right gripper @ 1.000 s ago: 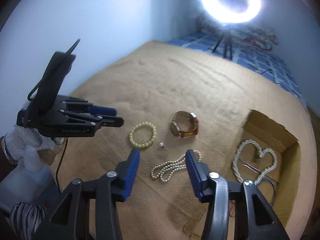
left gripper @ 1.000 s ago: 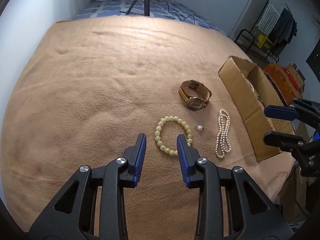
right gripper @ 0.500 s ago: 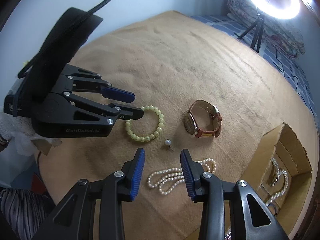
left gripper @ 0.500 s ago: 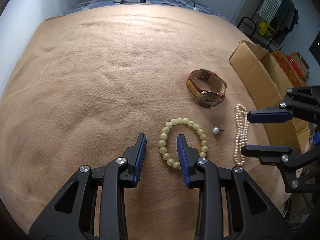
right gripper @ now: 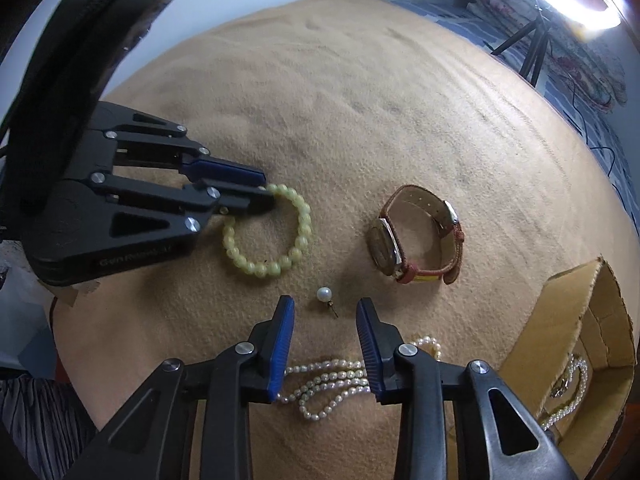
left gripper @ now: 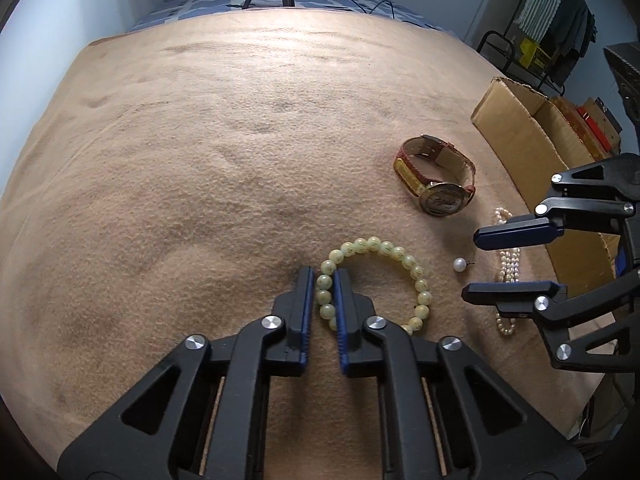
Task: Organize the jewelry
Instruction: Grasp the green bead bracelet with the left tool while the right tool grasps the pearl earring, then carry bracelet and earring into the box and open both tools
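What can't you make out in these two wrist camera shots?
- Cardboard box contents: right wrist view, the frame edge crops them; left wrist view, its wall hides them.
- Pearl necklace: right wrist view, partly under the right gripper.
- Watch dial: too small to read in both views.

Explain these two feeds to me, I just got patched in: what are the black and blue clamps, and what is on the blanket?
They are handheld tongs, one per hand, each carrying a camera that looks along its fingers.

The left view shows the left tongs closed on the green bead bracelet, which lies on the tan blanket. The right view shows the right tongs open, low over the pearl necklace, with a loose pearl earring just ahead.

A wristwatch lies beyond, and a cardboard box holding another pearl strand sits at the edge.
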Demonstrator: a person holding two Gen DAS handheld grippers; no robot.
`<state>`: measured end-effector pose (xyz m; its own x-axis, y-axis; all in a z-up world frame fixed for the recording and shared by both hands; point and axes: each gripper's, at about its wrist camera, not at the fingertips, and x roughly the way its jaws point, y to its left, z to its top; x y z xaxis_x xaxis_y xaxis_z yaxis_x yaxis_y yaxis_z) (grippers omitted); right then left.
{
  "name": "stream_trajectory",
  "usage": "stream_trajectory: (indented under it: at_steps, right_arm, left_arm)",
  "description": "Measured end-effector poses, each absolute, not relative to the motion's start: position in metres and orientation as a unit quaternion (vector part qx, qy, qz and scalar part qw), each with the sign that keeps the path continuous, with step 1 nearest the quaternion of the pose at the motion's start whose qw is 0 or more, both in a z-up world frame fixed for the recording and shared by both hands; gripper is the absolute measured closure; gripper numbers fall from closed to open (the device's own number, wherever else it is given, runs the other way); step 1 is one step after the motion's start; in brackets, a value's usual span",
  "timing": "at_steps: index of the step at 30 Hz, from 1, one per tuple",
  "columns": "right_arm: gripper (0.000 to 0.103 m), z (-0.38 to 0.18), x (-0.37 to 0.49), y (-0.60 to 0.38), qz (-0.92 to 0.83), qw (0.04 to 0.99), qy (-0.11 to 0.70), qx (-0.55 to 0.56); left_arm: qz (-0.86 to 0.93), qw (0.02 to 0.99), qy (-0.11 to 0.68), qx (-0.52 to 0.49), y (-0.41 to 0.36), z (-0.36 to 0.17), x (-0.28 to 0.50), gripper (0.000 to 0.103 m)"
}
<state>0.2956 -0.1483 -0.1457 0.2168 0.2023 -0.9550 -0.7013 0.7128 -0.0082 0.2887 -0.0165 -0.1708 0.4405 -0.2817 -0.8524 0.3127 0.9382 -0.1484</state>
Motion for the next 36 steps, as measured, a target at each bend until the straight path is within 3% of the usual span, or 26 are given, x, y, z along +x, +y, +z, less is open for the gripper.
stream_trajectory:
  at_steps: [7,13,36]
  right_arm:
    - [0.08,-0.155,0.296,-0.138,0.3,0.732,0.561,-0.242]
    - [0.098,-0.154,0.298,-0.135,0.305,0.731,0.567,-0.225]
    - [0.099,-0.097,0.259,-0.181,0.315,0.79,0.51,-0.132]
  left_arm:
    - [-0.174,0.853,0.492,0.021,-0.016,-0.171,0.285,0.097]
    - [-0.164,0.858,0.486,0.026,-0.015,-0.166,0.276,0.098]
    - [-0.141,0.882,0.447,0.04,-0.011,-0.112,0.246,0.098]
